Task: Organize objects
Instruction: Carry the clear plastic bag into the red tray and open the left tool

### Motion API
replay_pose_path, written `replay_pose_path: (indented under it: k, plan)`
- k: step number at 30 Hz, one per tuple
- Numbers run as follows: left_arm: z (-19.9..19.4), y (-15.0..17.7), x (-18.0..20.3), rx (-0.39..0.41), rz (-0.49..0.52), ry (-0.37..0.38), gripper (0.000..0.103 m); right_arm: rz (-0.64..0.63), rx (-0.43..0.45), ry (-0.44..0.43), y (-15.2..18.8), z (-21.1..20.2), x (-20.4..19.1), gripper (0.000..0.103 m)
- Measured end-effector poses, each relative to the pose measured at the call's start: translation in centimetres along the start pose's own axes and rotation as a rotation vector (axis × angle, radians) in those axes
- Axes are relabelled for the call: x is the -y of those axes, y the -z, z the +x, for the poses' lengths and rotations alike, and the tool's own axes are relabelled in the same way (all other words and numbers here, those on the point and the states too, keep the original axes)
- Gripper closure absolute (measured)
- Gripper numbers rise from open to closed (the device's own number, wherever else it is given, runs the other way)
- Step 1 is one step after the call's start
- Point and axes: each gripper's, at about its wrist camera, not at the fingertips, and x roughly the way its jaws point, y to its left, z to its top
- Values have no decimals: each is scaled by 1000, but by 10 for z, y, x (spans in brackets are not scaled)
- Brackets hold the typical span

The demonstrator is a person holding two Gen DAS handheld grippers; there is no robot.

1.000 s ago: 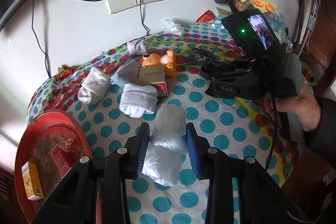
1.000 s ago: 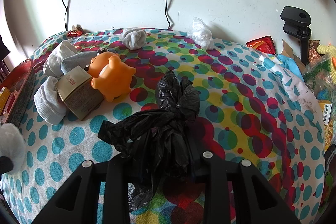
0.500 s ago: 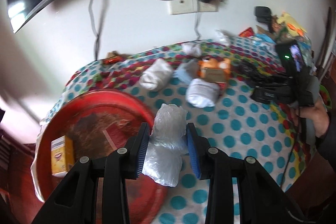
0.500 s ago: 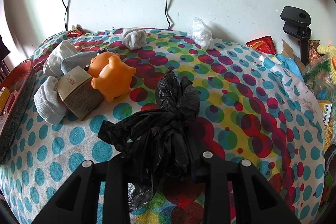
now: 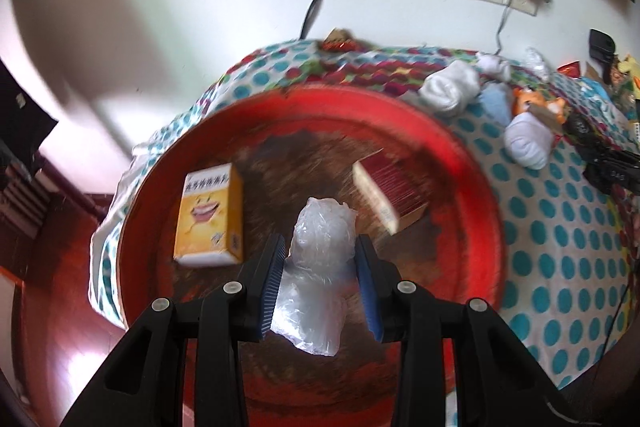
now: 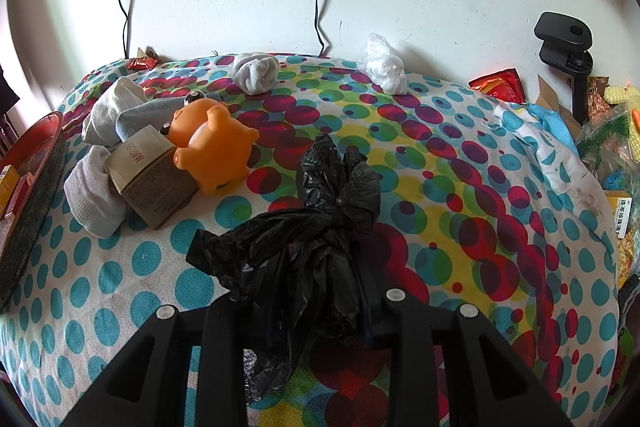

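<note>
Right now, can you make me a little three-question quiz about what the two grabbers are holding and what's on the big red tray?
1. True or false: the left gripper holds a clear plastic bag above the red tray.
2. What does the right gripper hold? A) black plastic bag B) white sock C) orange toy pig
3. Fill in: the box with a smiling mouth on the tray is ____.

Key: 1 true; 2 A; 3 yellow.

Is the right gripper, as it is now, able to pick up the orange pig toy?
Probably not yet. The right gripper is shut on the black plastic bag, so its fingers are occupied. The orange pig toy itself lies uncovered on top, beside the brown box.
</note>
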Motion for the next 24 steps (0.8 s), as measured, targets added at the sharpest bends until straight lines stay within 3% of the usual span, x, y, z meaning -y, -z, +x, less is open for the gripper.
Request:
replay_pose_path:
  k: [11,24]
  plan:
    - [18,25,-50,-53,-89,-65,68,-2,0,1,0,0,-1,73]
    - [34,17,-91,-54,-130,-130,68,-2,0,2,0,0,-1,73]
